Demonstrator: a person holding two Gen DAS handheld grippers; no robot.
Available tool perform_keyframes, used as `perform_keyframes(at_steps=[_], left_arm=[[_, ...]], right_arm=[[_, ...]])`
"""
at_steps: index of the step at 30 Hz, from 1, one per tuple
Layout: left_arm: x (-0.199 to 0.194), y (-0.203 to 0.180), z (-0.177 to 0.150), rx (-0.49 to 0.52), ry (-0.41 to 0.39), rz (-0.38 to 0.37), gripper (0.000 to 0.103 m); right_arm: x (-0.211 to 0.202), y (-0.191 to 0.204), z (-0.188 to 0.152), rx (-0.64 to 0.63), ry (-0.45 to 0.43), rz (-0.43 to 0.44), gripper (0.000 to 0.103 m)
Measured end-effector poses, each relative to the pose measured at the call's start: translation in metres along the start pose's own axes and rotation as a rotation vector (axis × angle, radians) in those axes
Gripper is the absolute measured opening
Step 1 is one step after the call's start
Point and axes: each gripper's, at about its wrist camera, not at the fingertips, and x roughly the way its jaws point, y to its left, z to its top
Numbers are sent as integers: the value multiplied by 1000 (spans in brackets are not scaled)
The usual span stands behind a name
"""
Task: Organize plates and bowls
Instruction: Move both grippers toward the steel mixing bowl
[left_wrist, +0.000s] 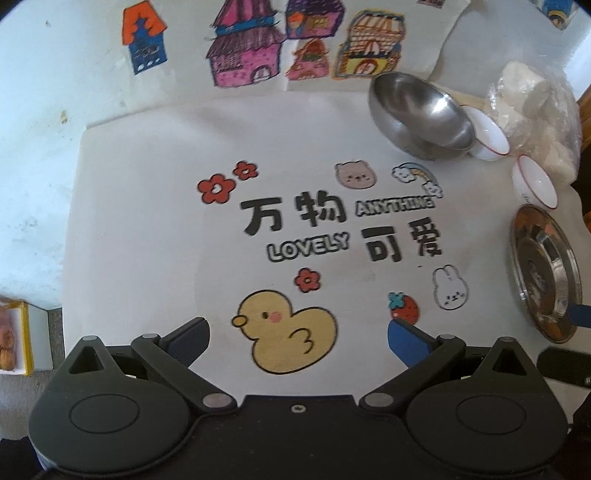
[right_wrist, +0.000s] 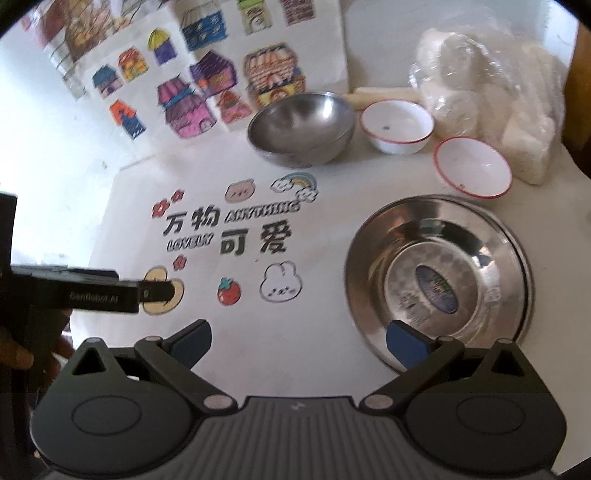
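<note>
While both grippers hang released and empty, the right gripper (right_wrist: 298, 341) has one of its fingers (right_wrist: 406, 343) over the near rim of the steel plate (right_wrist: 439, 280), lower right of the frame. It looks thin, rigid and slick; the raised rim is likely the best hold. Steel bowl (right_wrist: 301, 127) and two white bowls (right_wrist: 397, 127) (right_wrist: 472, 168), probably breakable, sit on the bench (right_wrist: 325, 314) upper right. The left gripper (left_wrist: 298, 338) hovers over the duck print (left_wrist: 288, 332).

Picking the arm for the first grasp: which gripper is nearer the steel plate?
Right. The right gripper hangs open at the steel plate, one finger over its near rim. The left gripper is open over the duck print, left of the plate.
</note>
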Motion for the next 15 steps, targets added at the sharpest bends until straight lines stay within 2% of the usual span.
perform_keyframes(at_steps=[7,15], left_arm=[[16,9,9,7,26,19,102],[34,3,38,60,27,16,102]], right_arm=[[9,5,0,-20,42,-1,103],[19,3,5,5,57,-3,103]])
